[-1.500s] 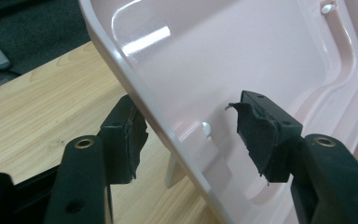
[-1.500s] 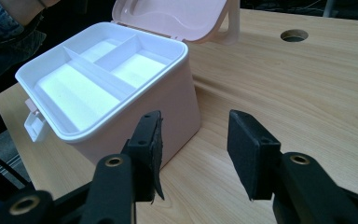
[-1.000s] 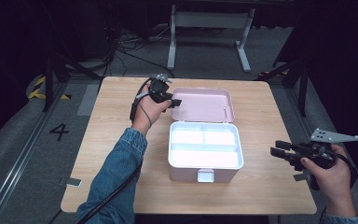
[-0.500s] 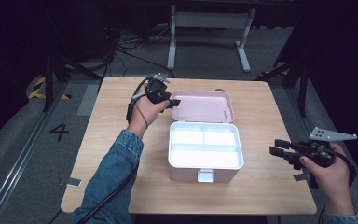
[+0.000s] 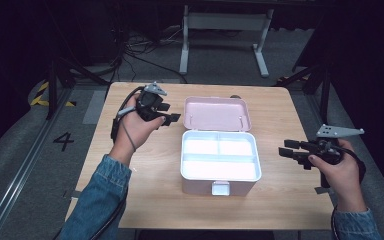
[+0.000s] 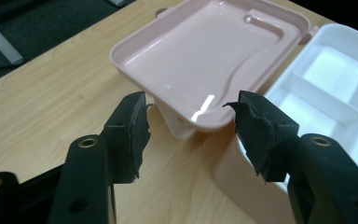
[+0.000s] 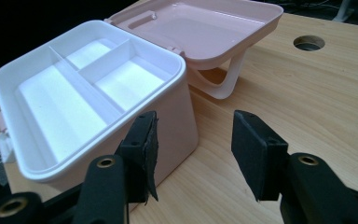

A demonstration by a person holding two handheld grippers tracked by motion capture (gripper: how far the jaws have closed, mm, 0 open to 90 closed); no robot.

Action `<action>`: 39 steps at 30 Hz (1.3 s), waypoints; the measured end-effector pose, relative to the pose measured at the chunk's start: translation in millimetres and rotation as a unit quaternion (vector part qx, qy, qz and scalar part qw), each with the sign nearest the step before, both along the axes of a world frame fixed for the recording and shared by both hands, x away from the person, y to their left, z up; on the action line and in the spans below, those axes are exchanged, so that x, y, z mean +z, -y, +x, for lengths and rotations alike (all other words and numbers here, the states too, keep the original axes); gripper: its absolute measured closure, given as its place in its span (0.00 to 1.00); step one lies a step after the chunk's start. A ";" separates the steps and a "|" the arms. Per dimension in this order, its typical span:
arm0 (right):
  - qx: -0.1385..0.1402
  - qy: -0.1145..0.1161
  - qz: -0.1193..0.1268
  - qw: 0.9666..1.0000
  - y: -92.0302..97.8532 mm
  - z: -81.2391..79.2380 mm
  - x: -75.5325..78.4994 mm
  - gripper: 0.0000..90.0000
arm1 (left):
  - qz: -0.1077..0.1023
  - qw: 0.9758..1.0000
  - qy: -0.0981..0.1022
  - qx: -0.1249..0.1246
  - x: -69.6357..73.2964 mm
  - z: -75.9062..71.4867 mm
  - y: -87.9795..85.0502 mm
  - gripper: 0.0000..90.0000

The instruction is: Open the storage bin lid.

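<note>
Both tools hang with jaws spread wide and nothing between them: the left gripper (image 5: 172,119) beside the glossy pink lid (image 5: 216,113), the right gripper (image 5: 289,150) off the box's (image 5: 219,172) right side. That rounded white plastic box, lid flung back, sits mid-table (image 5: 280,210) on pale woodgrain, its tray (image 7: 81,79) split into three compartments.

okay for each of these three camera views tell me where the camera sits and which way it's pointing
High view: above the person's side, looking forward and down at the table; forearms, left hand-held gripper and right hand-held gripper show.
Left gripper view: rides the left hand-held gripper, facing the pink lid; two black jaws show.
Right gripper view: rides the right hand-held gripper, facing the white box; two jaws show.
Shared: box and lid.
</note>
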State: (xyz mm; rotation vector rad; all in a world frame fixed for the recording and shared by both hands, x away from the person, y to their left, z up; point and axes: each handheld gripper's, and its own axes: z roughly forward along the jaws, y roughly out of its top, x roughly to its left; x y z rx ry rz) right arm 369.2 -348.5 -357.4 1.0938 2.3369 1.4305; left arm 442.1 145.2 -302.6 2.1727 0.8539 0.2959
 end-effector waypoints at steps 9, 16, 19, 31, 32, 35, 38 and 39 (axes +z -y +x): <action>-0.023 -0.026 -0.027 0.999 -5.9 20.4 0.8 0.57 | 0.031 0.999 -0.010 0.018 3.1 -41.3 -32.9 0.42; -0.025 -0.045 -0.074 0.996 -6.6 26.5 -7.4 0.57 | 0.060 0.997 -0.022 0.037 -4.4 -67.4 -56.8 0.40; -0.026 -0.054 -0.090 0.994 -4.6 27.3 -11.0 0.57 | 0.062 0.996 -0.034 0.046 -13.8 -78.4 -70.0 0.39; -0.028 -0.081 -0.132 0.988 10.9 28.1 -23.2 0.56 | 0.082 0.992 -0.070 0.069 -44.7 -93.4 -98.5 0.37; -0.029 -0.084 -0.139 0.986 12.8 28.2 -24.5 0.56 | 0.081 0.992 -0.070 0.070 -48.4 -92.7 -100.8 0.37; -0.035 -0.091 -0.152 0.984 17.5 28.0 -27.6 0.56 | 0.078 0.991 -0.081 0.073 -56.2 -91.2 -106.8 0.37; -0.037 -0.096 -0.160 0.982 21.1 27.9 -29.3 0.55 | 0.079 0.990 -0.087 0.079 -61.9 -90.3 -111.6 0.36; -0.037 -0.096 -0.162 0.981 22.6 28.0 -30.0 0.55 | 0.084 0.989 -0.091 0.085 -65.4 -90.0 -114.2 0.36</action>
